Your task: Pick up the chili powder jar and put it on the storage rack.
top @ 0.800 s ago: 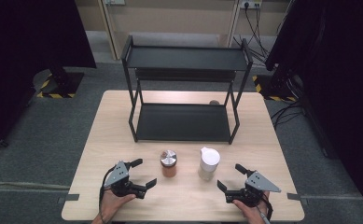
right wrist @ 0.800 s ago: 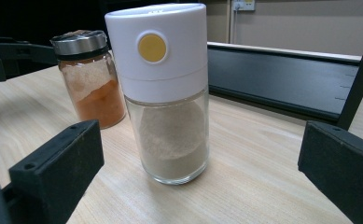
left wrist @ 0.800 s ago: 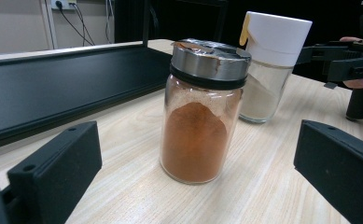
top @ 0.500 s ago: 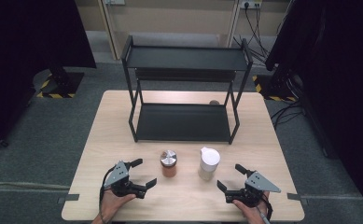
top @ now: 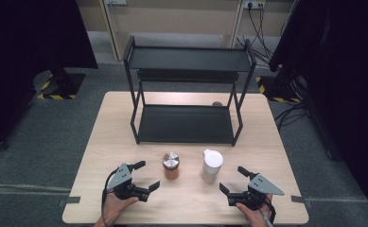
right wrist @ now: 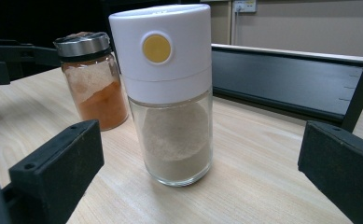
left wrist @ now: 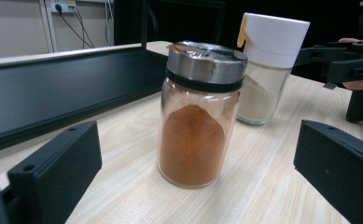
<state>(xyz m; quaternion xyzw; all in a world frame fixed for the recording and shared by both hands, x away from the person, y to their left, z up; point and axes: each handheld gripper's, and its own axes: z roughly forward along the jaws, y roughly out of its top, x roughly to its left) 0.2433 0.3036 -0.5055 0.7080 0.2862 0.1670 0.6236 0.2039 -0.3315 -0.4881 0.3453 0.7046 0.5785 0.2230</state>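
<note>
On the near half of the table we see two jars standing upright side by side, just in front of the black rack: the spice jar ahead of the left gripper, the white-capped jar ahead of the right gripper. Both sets of jaws are spread wide and hold nothing, each short of its jar.

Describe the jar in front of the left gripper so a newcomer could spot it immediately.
Start at the black two-tier rack on the wooden table; two jars stand just in front of it. The spice jar is the left one: clear glass, orange-brown powder, shiny metal lid, whereas the white-capped jar beside it holds pale powder.
</note>
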